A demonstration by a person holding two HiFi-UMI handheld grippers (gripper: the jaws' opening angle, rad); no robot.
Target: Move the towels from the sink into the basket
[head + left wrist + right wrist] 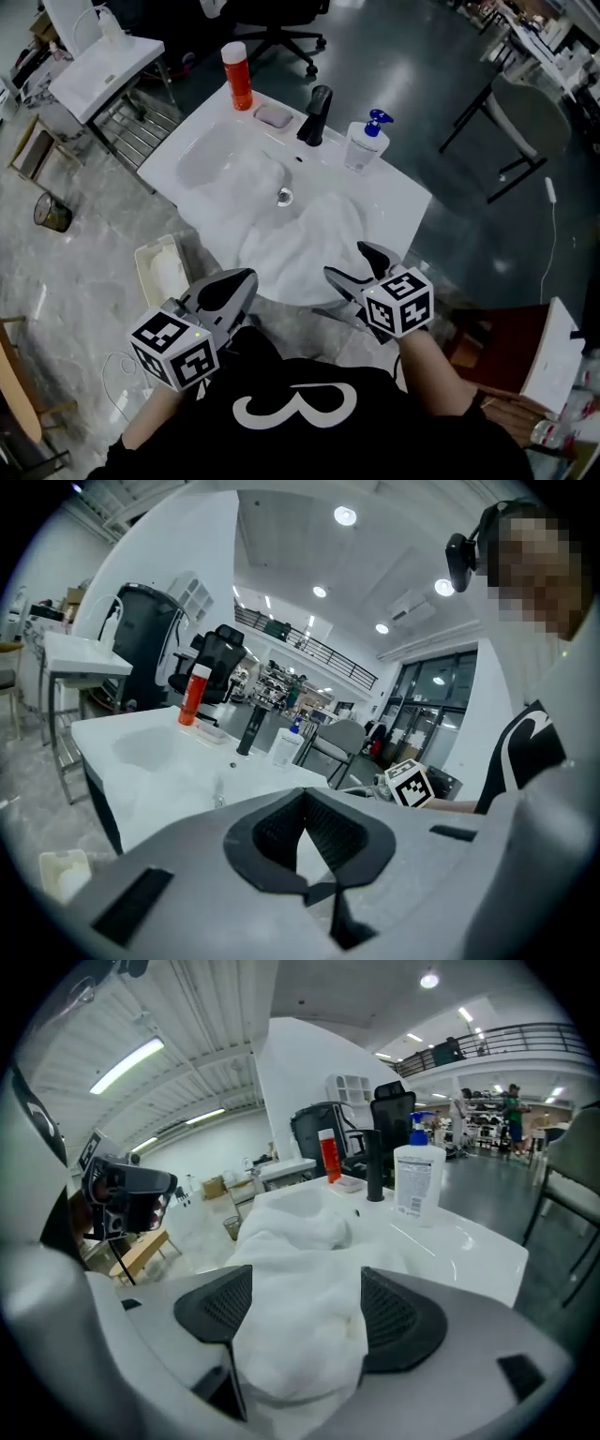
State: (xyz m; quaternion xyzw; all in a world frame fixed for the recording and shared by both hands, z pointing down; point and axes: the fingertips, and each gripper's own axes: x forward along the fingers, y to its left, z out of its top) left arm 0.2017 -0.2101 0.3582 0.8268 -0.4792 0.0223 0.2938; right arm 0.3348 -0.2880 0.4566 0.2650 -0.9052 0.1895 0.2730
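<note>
White towels (300, 234) lie heaped in the basin of the white sink (398, 202), one bunch further back at the left (246, 173). My right gripper (358, 264) is open over the sink's near edge, its jaws either side of the front towel (300, 1335) without pressing it. To the left of it, my left gripper (240, 279) hangs shut and empty just short of the sink rim, aimed across the sink (159, 771). On the floor left of the sink stands the white basket (161, 267), with something white in it.
On the sink's back edge stand an orange bottle (237, 75), a soap dish (274, 116), a black tap (316, 114) and a pump bottle (366, 141). A metal rack (136, 127) and a second white stand are at the left, a grey chair (530, 112) at the right.
</note>
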